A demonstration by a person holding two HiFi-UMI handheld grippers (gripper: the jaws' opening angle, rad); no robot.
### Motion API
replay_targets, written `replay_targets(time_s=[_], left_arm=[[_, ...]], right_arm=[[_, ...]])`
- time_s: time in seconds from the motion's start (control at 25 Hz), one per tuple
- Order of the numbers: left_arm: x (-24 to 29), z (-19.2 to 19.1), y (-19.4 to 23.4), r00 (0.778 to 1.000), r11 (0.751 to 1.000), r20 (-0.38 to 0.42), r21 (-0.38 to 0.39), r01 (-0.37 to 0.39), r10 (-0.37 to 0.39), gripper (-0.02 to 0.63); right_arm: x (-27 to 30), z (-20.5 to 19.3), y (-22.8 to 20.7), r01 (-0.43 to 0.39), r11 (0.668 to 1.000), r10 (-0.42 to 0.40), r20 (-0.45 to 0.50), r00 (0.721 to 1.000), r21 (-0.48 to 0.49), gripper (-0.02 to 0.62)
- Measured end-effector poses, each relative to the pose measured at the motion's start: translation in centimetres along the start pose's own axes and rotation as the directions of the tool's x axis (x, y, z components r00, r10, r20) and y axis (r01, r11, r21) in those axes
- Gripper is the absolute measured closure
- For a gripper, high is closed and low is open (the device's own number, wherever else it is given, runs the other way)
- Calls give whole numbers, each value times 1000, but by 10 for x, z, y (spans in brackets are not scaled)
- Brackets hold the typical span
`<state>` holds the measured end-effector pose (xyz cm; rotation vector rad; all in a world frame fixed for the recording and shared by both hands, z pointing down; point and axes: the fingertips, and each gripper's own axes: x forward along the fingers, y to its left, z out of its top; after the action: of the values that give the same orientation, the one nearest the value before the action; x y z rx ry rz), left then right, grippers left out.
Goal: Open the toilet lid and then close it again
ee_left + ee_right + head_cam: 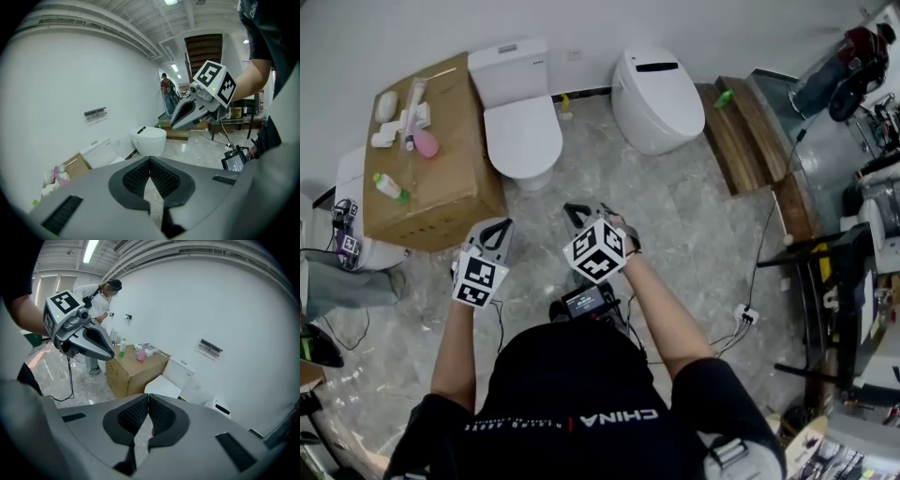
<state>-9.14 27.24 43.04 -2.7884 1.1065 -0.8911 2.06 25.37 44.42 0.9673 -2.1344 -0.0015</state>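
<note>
One readable word, "CHINA", on the black shirt [567,380] opposite the toilet [522,136]

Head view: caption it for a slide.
Shut, the left gripper and right gripper face a closed toilet beside a cardboard box.

Bright, even indoor light falls from ceiling strip lamps [90,249], casting only soft shadows and a faint sheen on the marble floor [694,234], while both gripper views bend like a fisheye with black corners and a soft near foreground, and the head view is sharper.
</note>
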Motion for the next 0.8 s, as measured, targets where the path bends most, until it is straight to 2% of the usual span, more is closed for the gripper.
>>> replay_targets(time_s=[0.16, 0.32, 0.64, 0.8], left_arm=[[25, 5, 24, 1000, 1000, -3, -14, -11, 11, 597], [63, 8, 50, 999, 999, -25, -17, -32, 32, 597], [147, 41, 126, 993, 992, -83, -81, -97, 90, 597], [187, 67, 154, 988, 981, -76, -130, -145, 136, 597]], right_arm=[[26, 9, -19, -23, 1000, 23, 10, 1000, -8, 581], [68, 9, -46, -96, 995, 96, 3, 995, -13, 581], [146, 38, -137, -195, 981, 195, 25, 981, -12, 581], [175, 44, -179, -238, 971, 238, 34, 971, -7, 581]])
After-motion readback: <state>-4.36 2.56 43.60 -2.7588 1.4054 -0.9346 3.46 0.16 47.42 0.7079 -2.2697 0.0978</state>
